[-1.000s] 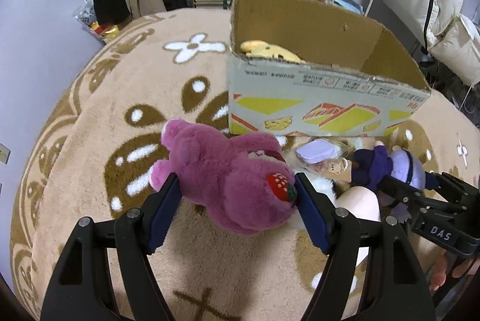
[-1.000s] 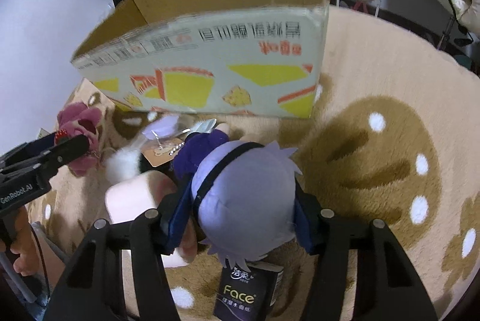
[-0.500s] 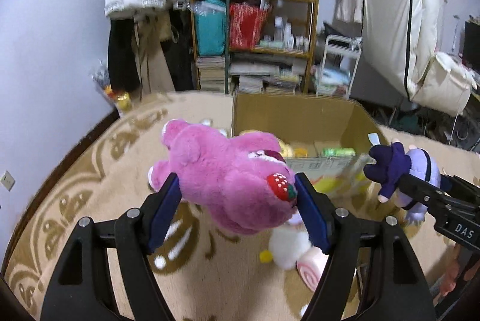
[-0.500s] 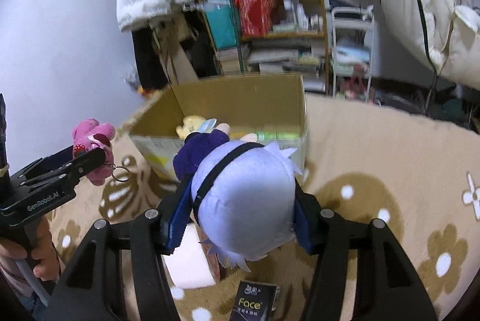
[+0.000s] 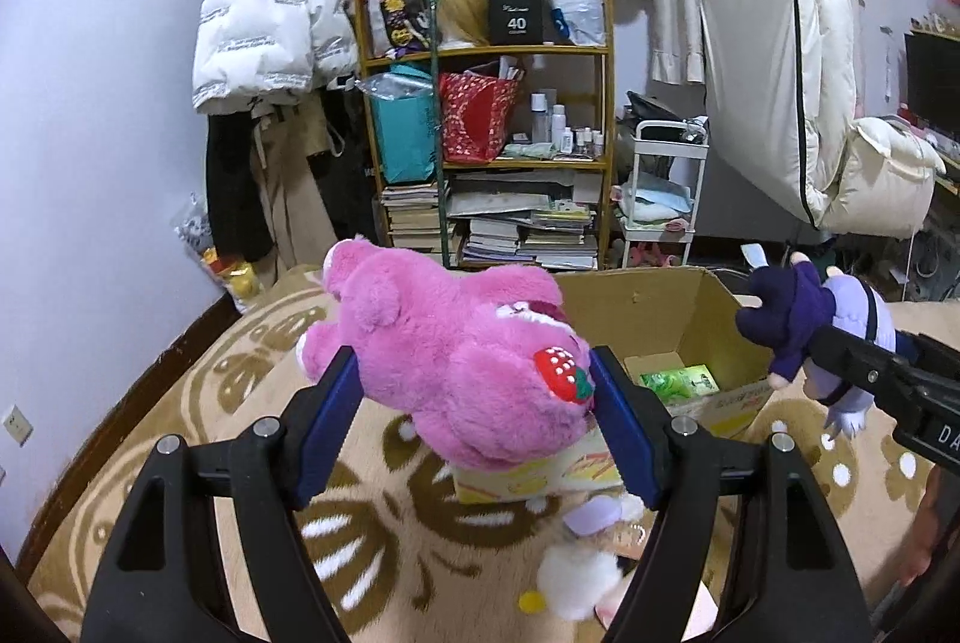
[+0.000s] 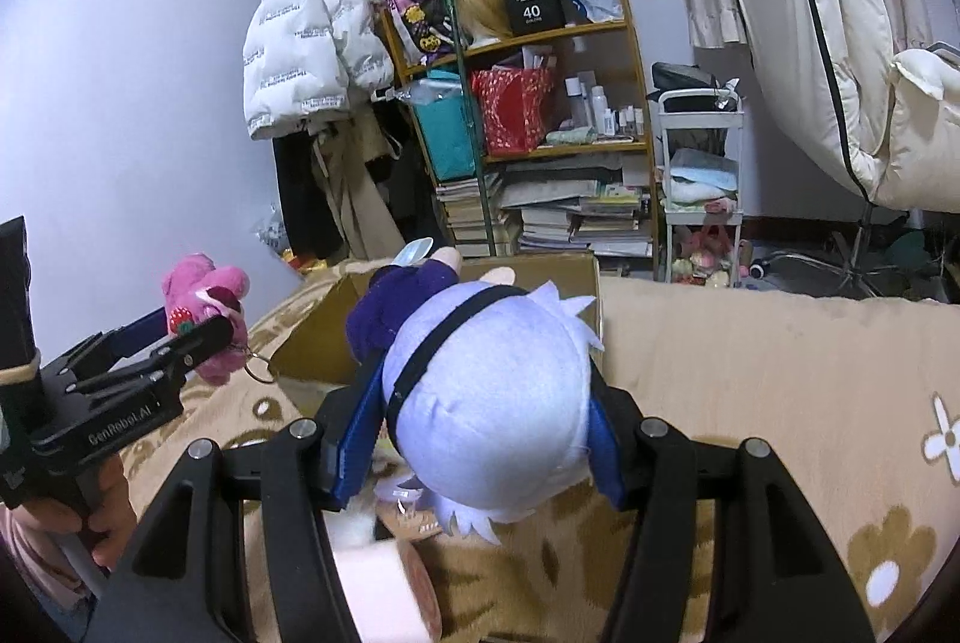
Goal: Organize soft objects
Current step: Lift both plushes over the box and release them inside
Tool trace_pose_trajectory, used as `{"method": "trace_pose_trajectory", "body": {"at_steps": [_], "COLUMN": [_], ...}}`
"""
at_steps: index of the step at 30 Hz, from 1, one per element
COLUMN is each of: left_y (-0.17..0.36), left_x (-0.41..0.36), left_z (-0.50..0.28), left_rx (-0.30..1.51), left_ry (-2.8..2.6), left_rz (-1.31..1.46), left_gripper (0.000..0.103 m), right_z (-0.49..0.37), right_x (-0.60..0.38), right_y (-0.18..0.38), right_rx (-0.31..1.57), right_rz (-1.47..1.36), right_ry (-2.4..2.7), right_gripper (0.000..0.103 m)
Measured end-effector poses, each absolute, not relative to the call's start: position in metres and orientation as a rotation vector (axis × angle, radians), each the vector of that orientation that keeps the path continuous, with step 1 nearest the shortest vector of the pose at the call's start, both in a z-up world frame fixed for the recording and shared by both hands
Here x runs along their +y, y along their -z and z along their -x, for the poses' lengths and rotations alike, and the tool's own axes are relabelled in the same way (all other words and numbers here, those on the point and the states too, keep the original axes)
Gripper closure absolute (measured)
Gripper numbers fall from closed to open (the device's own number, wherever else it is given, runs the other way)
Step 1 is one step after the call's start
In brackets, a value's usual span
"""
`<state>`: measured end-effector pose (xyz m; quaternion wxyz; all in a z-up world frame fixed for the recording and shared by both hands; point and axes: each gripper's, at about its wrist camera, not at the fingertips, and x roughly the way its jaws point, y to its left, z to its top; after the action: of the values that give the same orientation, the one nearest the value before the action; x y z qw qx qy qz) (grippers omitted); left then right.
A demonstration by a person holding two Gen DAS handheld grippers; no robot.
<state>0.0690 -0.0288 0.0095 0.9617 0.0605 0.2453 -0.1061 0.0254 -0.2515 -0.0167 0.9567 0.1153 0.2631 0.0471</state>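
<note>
Above the beige flower-patterned carpet (image 5: 180, 403), the left tool (image 5: 474, 415) pinches a pink furry plush bear with a strawberry patch (image 5: 456, 355) across its body, held clear of the floor just in front of the open brown cardboard box (image 5: 660, 307). The right tool (image 6: 480, 439) pinches a lavender-haired plush doll with dark purple sleeves (image 6: 486, 397) around its head, near the box's edge. Both toys appear light and compressible; the pads sink into the stuffing. Judged best gripped across the thickest part, since limbs would flop. A white plush toy (image 5: 576, 583) lies on the carpet.
</note>
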Motion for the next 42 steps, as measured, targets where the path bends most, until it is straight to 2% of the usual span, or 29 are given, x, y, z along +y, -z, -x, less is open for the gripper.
{"method": "trace_pose_trajectory", "body": {"at_steps": [20,42], "left_y": [0.012,0.036], "left_x": [-0.048,-0.064], "left_z": [-0.13,-0.141], "left_rx": [0.547,0.636], "left_ry": [0.24,0.271], "left_rz": [-0.145,-0.209], "left_gripper": [0.028,0.024], "right_z": [-0.084,-0.1], "right_x": [-0.255,-0.267], "right_y": [0.036,0.055], "right_rx": [0.563,0.609], "right_rz": [-0.194,-0.238], "right_ry": [-0.118,-0.117], "right_gripper": [0.04,0.037]}}
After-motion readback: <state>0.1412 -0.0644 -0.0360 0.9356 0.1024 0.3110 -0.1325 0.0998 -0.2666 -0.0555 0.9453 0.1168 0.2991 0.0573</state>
